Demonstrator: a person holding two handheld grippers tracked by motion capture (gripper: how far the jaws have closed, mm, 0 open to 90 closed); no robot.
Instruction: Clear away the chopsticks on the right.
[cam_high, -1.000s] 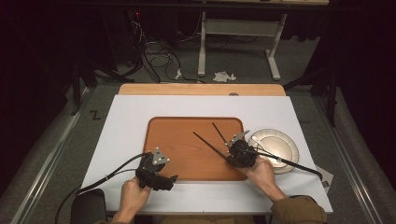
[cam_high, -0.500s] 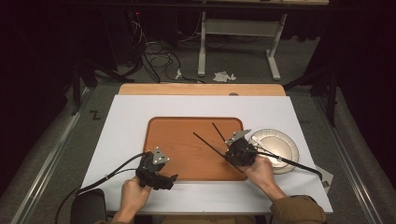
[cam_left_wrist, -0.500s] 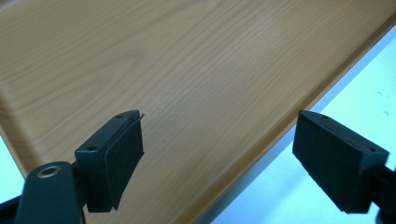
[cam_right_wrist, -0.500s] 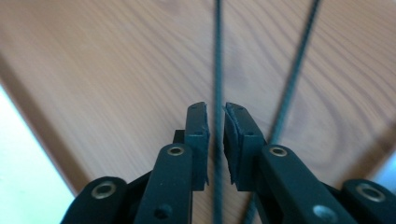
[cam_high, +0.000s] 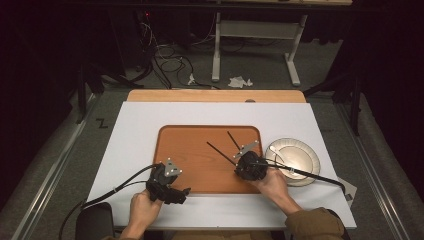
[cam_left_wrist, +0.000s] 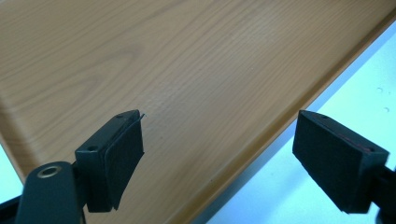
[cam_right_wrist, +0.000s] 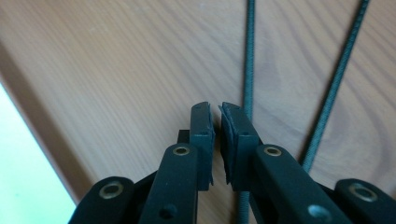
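I see a flat rectangular wooden tray (cam_high: 200, 155) with rounded corners and a raised rim, lying in the middle of the white-covered table (cam_high: 140, 120); its surface is smooth, warm brown, with fine grain lines that show clearly in both gripper views. Two thin black sticks (cam_high: 220, 151), straight and matte with a faintly ribbed surface, lie on the right half of the tray, angled apart from each other; in my right gripper view they run up the frame over the wood. Just right of the tray sits a round pale plate (cam_high: 300, 150) with a glossy rim, and I can make out nothing in it. My left claw (cam_high: 172, 190) hangs over the near left edge of the tray, released and spread wide, its two black foam-faced pads well apart with bare wood and the tray's rim between them; it grips nothing. My right claw (cam_right_wrist: 215, 122) is over the right part of the tray, clenched almost fully with only a narrow slit between the pads, and nothing sits in that slit. One stick (cam_right_wrist: 249, 56) passes just beside its right pad; I cannot tell whether they touch. A hand (cam_high: 272, 182) holds that gripper from the near side.
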